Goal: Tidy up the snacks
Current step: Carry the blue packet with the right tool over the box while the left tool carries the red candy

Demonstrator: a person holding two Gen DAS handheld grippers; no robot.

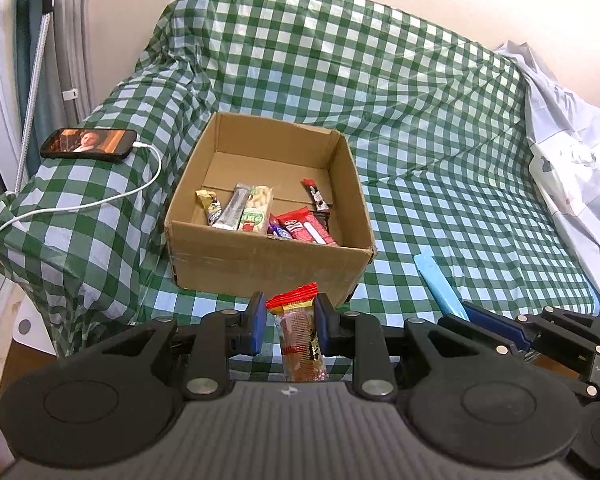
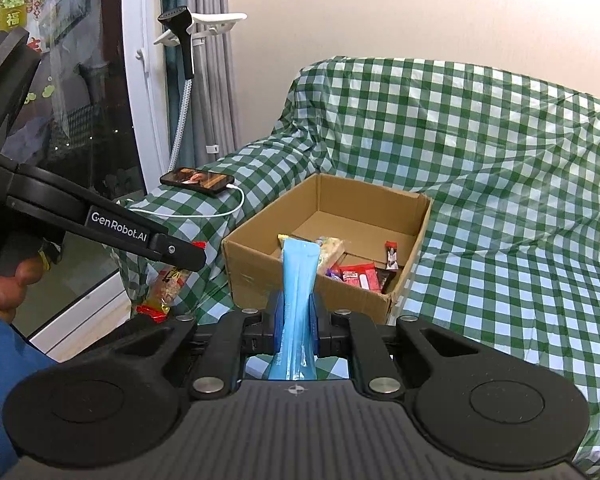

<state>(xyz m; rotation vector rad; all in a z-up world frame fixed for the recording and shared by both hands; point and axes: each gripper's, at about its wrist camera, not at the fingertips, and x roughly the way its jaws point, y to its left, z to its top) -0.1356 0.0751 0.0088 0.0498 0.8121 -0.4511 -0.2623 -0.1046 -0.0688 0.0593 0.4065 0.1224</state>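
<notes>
An open cardboard box (image 1: 260, 260) sits on a sofa covered in green checked cloth; it also shows in the right wrist view (image 2: 256, 272). Several wrapped snacks (image 1: 260, 212) lie inside it. My left gripper (image 1: 291, 328) is shut on a clear snack bar with red ends (image 1: 298, 336), held in front of the box's near wall. My right gripper (image 2: 296, 320) is shut on a light blue snack packet (image 2: 298, 280), held before the box's near corner. The right gripper (image 1: 496, 328) and the blue packet (image 1: 438, 284) show at the lower right of the left wrist view.
A phone (image 1: 88, 143) with a white charging cable (image 1: 100, 200) lies on the sofa's left armrest. A white plastic bag (image 1: 572, 160) rests on the sofa's right end. A curtain and a glass door (image 2: 80, 100) stand at the left.
</notes>
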